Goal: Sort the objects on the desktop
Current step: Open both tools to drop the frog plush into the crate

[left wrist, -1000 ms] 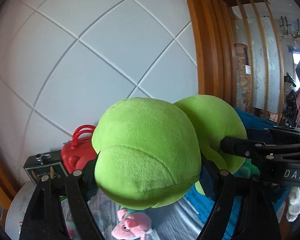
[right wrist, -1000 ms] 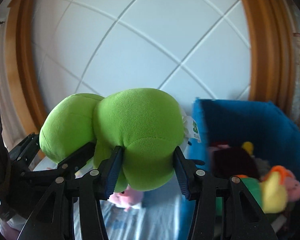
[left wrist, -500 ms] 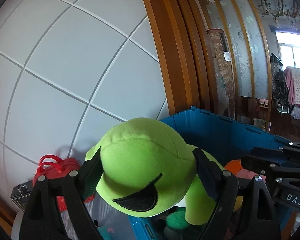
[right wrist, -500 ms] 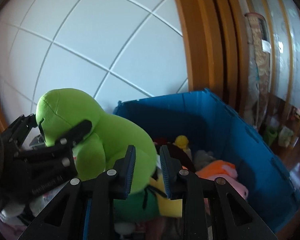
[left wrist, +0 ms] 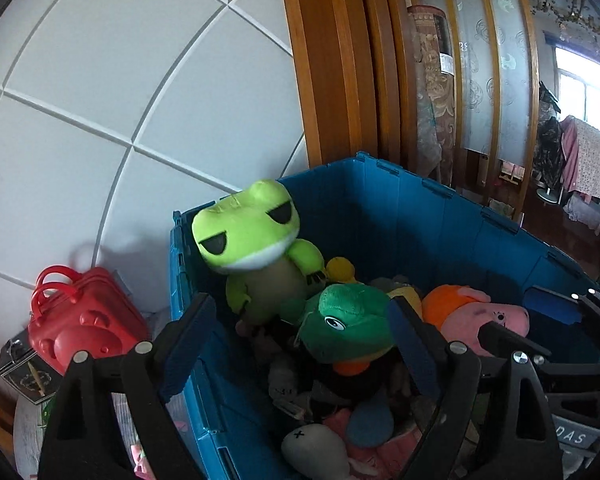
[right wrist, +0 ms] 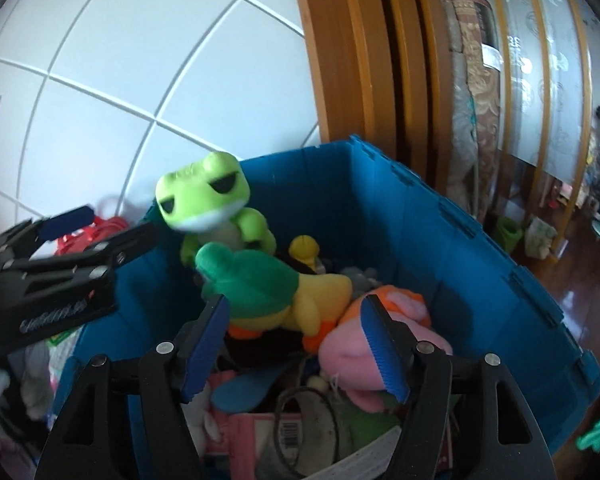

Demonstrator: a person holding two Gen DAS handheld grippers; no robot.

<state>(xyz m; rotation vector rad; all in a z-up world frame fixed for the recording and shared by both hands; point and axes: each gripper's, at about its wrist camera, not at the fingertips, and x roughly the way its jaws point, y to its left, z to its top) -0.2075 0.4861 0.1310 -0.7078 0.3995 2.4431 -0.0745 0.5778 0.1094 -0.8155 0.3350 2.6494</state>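
Two grippers hang over the blue storage crate (left wrist: pixel 440 216), and neither holds anything. Farthest left, on a pale round tabletop (left wrist: pixel 24 420) against the white panelled wall (left wrist: pixel 100 80), a red toy suitcase (left wrist: pixel 80 320) with looped handles stands beside a small dark box (left wrist: pixel 22 368), both just outside the crate. The left gripper (left wrist: pixel 300 344) has its jaws opening, spread wide over the near left corner of the crate, with nothing pressed between the blue pads. The lime green frog plush (left wrist: pixel 256 248) sits upright inside the crate against its left wall, free of both grippers, atop a heap of other toys: a dark green duck plush (left wrist: pixel 348 320) just in front of it, a small yellow toy (left wrist: pixel 340 268) behind, and a pink pig plush (left wrist: pixel 484 320) in orange to the right. The right gripper (right wrist: pixel 296 336) is likewise opening, its jaws apart above the duck and pig and clamping on nothing.

By the look of it, the drop of the frog is done and the step in hand is the release and retreat. The next move would call for lifting both grippers clear of the crate's rim without snagging a toy, then swinging left towards whatever remains on the table, where patches of cloth or plush show only partly.

Right of the crate stand orange-brown wooden door frames (left wrist: pixel 332 60), patterned frosted panels, a dark glossy floor, and a bright window (left wrist: pixel 584 76) with laundry hung near it.
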